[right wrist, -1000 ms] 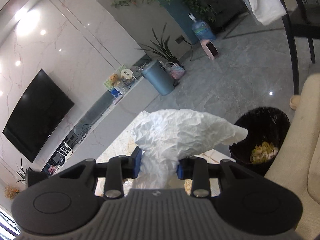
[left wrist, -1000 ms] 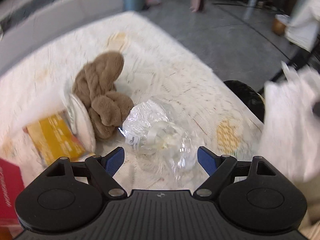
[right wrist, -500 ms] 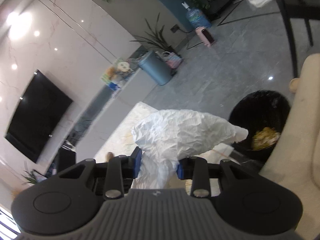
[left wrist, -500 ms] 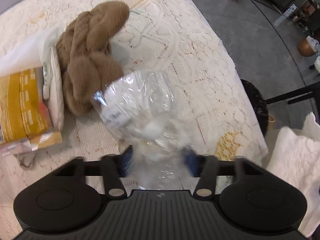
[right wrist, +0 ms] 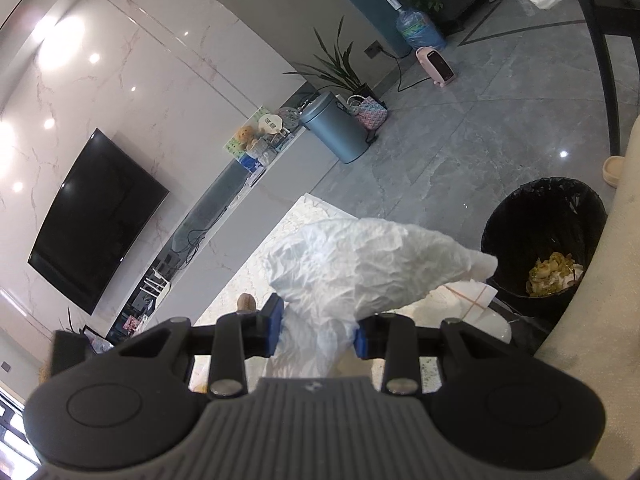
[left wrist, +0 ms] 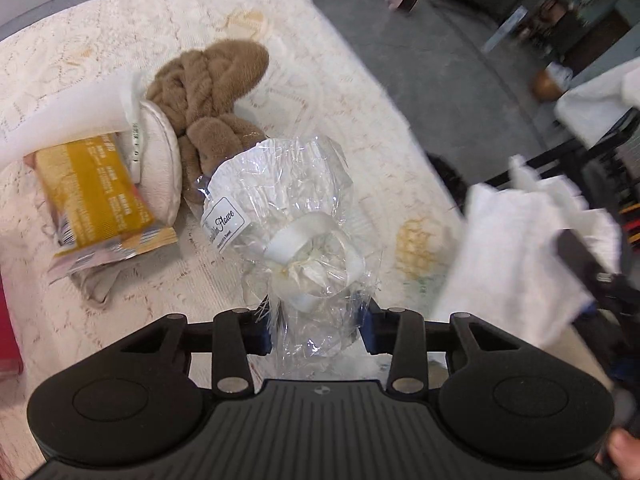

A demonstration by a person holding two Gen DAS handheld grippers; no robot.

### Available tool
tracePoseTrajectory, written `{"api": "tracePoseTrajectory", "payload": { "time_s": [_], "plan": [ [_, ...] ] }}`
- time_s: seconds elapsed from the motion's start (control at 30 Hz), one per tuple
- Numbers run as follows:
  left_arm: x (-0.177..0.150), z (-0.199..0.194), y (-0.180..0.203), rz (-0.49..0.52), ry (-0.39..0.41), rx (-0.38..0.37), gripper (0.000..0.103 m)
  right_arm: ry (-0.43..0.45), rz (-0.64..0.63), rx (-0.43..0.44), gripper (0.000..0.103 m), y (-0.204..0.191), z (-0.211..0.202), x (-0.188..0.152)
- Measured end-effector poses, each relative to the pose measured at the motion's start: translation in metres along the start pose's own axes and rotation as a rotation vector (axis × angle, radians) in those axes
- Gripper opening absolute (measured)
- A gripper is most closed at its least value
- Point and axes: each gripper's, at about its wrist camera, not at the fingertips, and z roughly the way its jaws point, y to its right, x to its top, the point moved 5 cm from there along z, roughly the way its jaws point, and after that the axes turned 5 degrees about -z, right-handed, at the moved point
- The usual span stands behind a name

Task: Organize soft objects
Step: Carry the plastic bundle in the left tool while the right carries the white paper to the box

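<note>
A clear crinkly plastic bag [left wrist: 288, 196] with a white ribbon and a label lies on the lace-covered table [left wrist: 360, 92]. Its near end sits between the blue pads of my left gripper [left wrist: 316, 332], whose jaws are closing and press on the film. Behind it lies a brown knotted plush [left wrist: 208, 92]. My right gripper [right wrist: 318, 336] is shut on a crumpled white bag [right wrist: 360, 264] and holds it in the air. That white bag [left wrist: 520, 248] also shows at the right of the left wrist view.
A yellow packet [left wrist: 96, 196], a round white pad [left wrist: 158, 168] and a white sheet [left wrist: 68, 116] lie left of the plush. A red box [left wrist: 6, 320] is at the left edge. A black bin [right wrist: 540, 248] with scraps stands on the floor beside a cream sofa [right wrist: 600, 320].
My left jaws went from wide apart to pinching the clear bag's near end, and the gripper tipped further down over the table. The right gripper kept its hold on the white bag.
</note>
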Motion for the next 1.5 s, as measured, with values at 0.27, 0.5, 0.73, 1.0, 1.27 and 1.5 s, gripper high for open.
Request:
{"api": "tracePoseTrajectory", "payload": {
  "time_s": [0.27,0.5,0.73,1.0,1.27,1.5],
  "plan": [
    [-0.003,-0.064,0.006,0.134,0.166,-0.064,0.045,-0.004,-0.032,0.093,0.037,-0.020,0.001,0.001],
    [-0.019,-0.117,-0.016,0.155,0.280,-0.045,0.045,-0.026,-0.066,0.280,0.037,-0.058,0.004,-0.005],
    [-0.034,-0.170,-0.065,0.079,0.393,-0.002,0.045,-0.030,-0.128,0.369,0.037,-0.098,-0.004,-0.007],
    [-0.051,-0.236,-0.147,-0.091,0.556,0.003,0.045,-0.023,-0.243,0.423,0.037,-0.149,-0.026,-0.015],
    [-0.065,-0.279,-0.221,-0.280,0.696,-0.021,0.045,-0.059,-0.311,0.492,0.037,-0.214,-0.028,-0.027],
    [-0.078,-0.293,-0.259,-0.311,0.745,0.008,0.045,-0.107,-0.413,0.613,0.037,-0.293,-0.029,-0.042]
  ]
}}
